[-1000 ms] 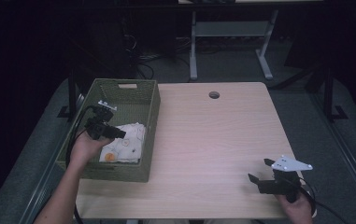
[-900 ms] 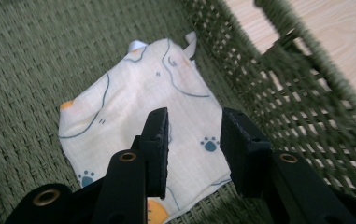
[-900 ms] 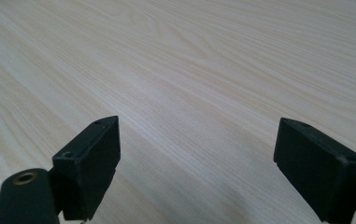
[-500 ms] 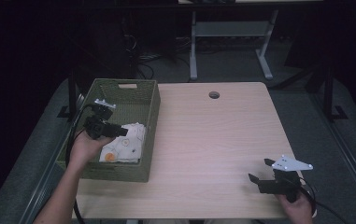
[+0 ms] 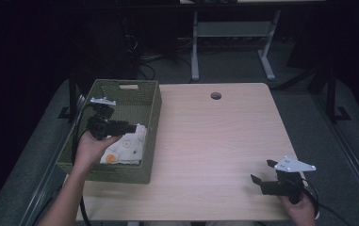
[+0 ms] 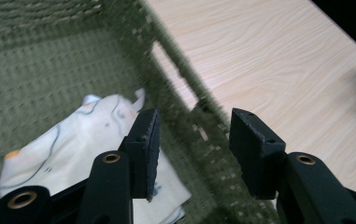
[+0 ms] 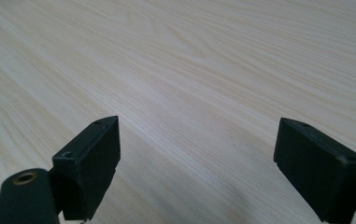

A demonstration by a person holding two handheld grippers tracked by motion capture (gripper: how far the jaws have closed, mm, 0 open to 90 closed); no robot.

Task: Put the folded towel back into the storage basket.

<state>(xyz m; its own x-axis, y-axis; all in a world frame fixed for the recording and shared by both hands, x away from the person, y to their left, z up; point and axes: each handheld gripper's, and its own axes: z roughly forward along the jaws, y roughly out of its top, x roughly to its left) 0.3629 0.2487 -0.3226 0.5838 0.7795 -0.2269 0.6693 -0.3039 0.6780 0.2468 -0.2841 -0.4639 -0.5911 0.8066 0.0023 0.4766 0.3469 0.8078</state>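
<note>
Dim room, light wood table (image 5: 215, 141). Green woven basket (image 5: 151, 101) at left edge holds 1 folded printed cloth (image 5: 127, 148). Left gripper (image 5: 127, 127) has risen above cloth since 1.0 s ago, jaws narrowly apart, empty; cloth likely just deposited. Right gripper (image 5: 262, 174) idle, near right corner, jaws wide.

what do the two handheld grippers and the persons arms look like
Both the left gripper and right gripper are black, each with two blocky flat-faced jaws, brass-coloured rivets at the pivots, a grey three-cornered plate on top and a trailing black cable. The forearms are bare, no sleeves showing.
</note>
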